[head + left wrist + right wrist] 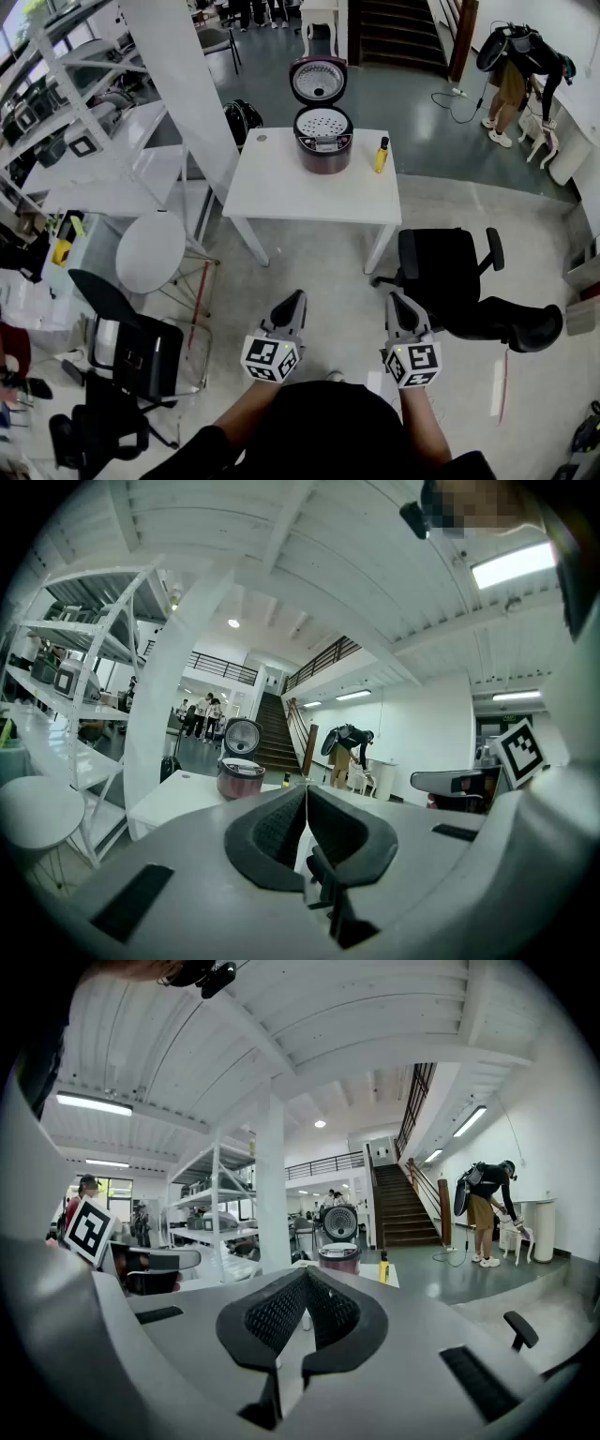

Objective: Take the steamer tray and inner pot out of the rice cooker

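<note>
A dark red rice cooker [323, 141] stands with its lid [318, 80] up on a white table [281, 187]. A white perforated steamer tray [322, 124] sits in its top. The inner pot is hidden under the tray. The cooker [240, 777] shows far ahead in the left gripper view, and the cooker [339, 1256] likewise in the right gripper view. My left gripper [297, 299] and right gripper [395, 301] are held low in front of me, well short of the table. Both are shut with nothing between the jaws.
A yellow bottle [382, 155] stands right of the cooker. A black office chair [459, 281] sits by the table's near right corner. A round white stool [150, 251] and white shelving [66, 84] lie to the left. A person [520, 70] bends over at the far right.
</note>
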Action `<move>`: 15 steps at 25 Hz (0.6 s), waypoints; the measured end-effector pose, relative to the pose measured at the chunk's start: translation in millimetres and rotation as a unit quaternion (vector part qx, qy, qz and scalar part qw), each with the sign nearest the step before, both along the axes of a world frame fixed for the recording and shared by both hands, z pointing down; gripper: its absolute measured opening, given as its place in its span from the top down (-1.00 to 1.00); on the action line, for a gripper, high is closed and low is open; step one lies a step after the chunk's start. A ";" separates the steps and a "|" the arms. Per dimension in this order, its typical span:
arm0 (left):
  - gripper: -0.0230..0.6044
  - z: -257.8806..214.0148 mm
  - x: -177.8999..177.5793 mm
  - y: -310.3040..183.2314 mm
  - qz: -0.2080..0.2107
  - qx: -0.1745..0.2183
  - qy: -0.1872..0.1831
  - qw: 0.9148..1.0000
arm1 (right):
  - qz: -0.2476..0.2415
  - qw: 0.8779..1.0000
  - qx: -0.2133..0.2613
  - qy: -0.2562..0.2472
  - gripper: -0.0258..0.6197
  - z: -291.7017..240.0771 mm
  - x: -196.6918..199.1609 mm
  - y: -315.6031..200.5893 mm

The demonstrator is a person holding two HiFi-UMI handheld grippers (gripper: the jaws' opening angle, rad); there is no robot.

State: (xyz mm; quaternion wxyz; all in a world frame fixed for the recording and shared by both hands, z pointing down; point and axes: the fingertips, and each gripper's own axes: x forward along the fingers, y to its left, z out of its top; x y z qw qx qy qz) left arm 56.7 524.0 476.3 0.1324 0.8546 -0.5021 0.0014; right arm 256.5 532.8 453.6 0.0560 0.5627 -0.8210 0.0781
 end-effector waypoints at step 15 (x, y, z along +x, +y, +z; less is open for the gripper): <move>0.91 3.7 0.0 13.9 0.027 0.007 0.003 1.000 | -0.009 1.000 0.025 -0.006 0.92 0.4 -3.9 11.5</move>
